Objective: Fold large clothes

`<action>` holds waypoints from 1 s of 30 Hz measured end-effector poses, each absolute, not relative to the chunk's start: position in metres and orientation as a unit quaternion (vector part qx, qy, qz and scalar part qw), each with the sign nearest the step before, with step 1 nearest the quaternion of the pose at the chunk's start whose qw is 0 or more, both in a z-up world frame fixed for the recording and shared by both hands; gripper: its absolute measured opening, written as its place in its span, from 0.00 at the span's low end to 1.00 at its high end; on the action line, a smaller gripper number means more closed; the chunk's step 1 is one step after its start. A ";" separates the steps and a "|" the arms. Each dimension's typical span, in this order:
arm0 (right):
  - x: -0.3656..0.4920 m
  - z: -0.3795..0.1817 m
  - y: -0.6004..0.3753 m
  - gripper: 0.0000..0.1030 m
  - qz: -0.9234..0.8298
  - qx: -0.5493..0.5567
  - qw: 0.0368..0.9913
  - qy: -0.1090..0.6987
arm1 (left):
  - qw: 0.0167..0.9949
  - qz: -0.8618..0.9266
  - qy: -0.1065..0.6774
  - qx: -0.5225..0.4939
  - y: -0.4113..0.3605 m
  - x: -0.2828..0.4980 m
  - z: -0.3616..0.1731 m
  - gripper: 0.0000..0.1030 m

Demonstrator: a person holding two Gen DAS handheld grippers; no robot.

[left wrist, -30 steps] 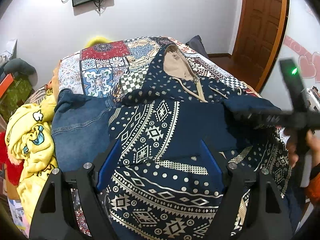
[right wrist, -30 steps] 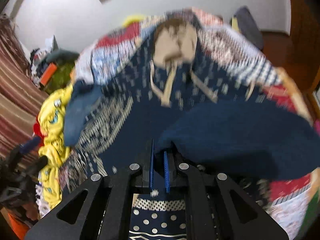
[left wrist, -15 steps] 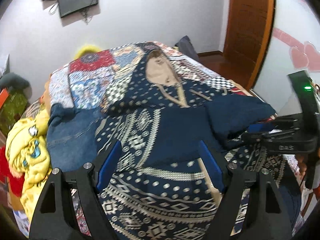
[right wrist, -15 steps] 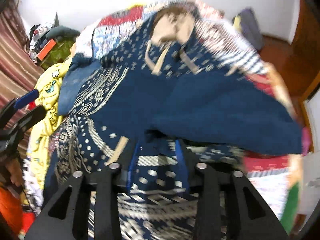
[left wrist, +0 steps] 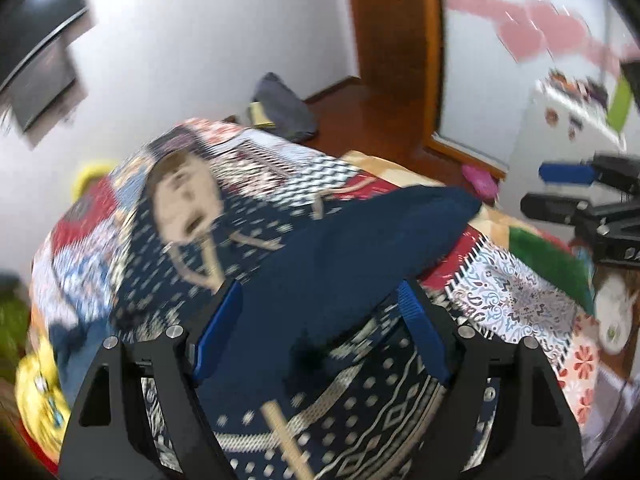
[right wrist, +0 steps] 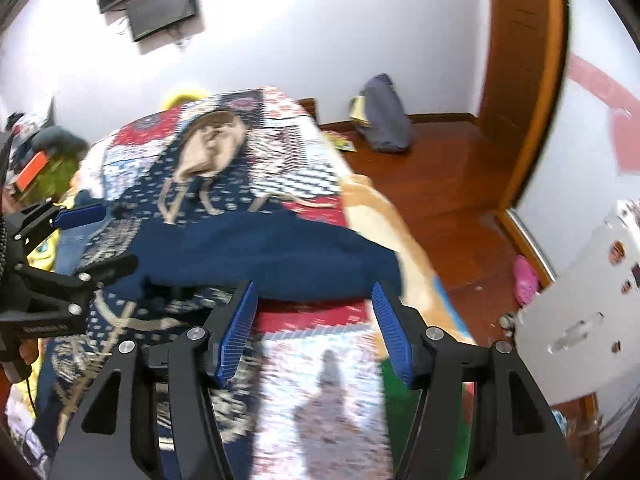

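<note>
A navy patterned hoodie (left wrist: 256,240) with a tan hood lining (left wrist: 182,196) lies flat on the patchwork bedspread (left wrist: 516,296). Its plain navy sleeve (left wrist: 360,248) is folded across the chest. My left gripper (left wrist: 320,300) is open just above the folded sleeve, holding nothing. My right gripper (right wrist: 316,292) is open and empty over the bed's right side, at the edge of the sleeve (right wrist: 264,252). The hoodie (right wrist: 200,184) shows to its left. The right gripper shows at the right edge of the left wrist view (left wrist: 560,188), and the left gripper at the left edge of the right wrist view (right wrist: 84,236).
A yellow garment (left wrist: 36,396) and denim lie at the bed's left side. A grey bag (right wrist: 384,116) sits on the wooden floor by the wall. A wooden door (right wrist: 520,80) stands right. A white cabinet (right wrist: 580,300) is near the right gripper. A pink slipper (right wrist: 526,280) lies on the floor.
The right gripper let go of the sleeve, opened and pulled back to the right. The left gripper swung right and tilted over the folded sleeve.
</note>
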State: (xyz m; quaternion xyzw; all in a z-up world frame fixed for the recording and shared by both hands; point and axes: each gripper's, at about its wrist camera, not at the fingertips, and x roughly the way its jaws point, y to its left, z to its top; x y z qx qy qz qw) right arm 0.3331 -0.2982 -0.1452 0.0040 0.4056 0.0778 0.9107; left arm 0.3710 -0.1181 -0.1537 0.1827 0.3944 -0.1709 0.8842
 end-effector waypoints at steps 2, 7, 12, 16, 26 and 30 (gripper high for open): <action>0.333 -0.153 -0.306 0.54 0.061 0.004 0.909 0.411 | 0.871 -0.187 0.398 0.219 -0.145 0.378 -0.169 0.77; 0.333 -0.176 -0.321 0.54 0.047 0.017 0.900 0.432 | 0.826 -0.237 0.427 0.283 -0.202 0.390 -0.211 0.77; 0.333 -0.196 -0.336 0.55 0.043 0.042 0.890 0.453 | 0.812 -0.238 0.426 0.319 -0.235 0.409 -0.243 0.77; 0.331 -0.200 -0.341 0.55 0.033 0.035 0.887 0.460 | 0.828 -0.216 0.405 0.322 -0.251 0.428 -0.254 0.40; 0.333 -0.182 -0.335 0.55 0.049 0.038 0.894 0.443 | 0.913 -0.184 0.338 0.137 -0.176 0.440 -0.156 0.07; 0.339 -0.173 -0.313 0.54 0.067 0.030 0.897 0.436 | 0.941 -0.138 0.297 0.082 -0.107 0.430 -0.106 0.06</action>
